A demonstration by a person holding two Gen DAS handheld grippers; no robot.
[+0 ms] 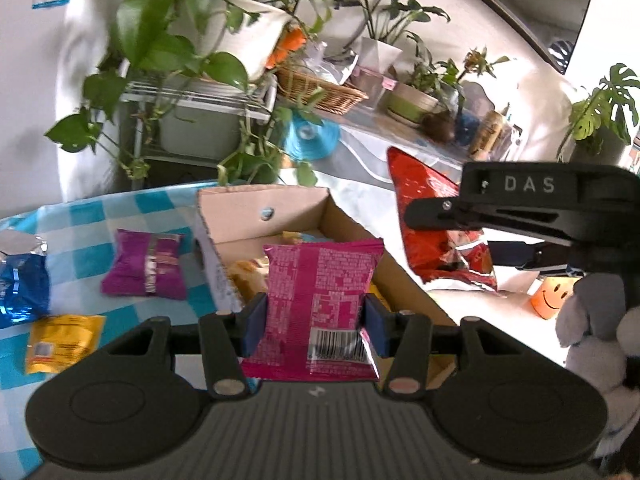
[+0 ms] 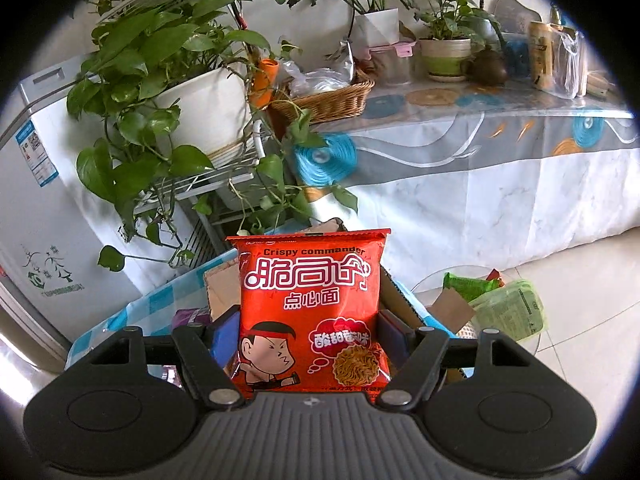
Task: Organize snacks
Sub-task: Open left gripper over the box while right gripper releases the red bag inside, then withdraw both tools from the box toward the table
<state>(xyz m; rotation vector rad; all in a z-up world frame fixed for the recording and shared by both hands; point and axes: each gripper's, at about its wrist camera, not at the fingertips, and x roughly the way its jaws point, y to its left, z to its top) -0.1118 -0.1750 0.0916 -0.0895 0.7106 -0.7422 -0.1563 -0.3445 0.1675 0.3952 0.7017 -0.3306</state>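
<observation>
A: Left gripper (image 1: 314,322) status?

B: I see it clamped on the pink packet (image 1: 320,304), pads pressing both sides, packet upright between the fingers, above the near end of the open cardboard box (image 1: 260,210).

A: Right?

B: My right gripper (image 2: 310,334) grips the red noodle packet (image 2: 310,308), upright, label facing camera. The purple packet (image 1: 146,270), blue packet (image 1: 20,288) and yellow packet (image 1: 60,342) lie on the checked worktop (image 1: 88,216) left of the box.
</observation>
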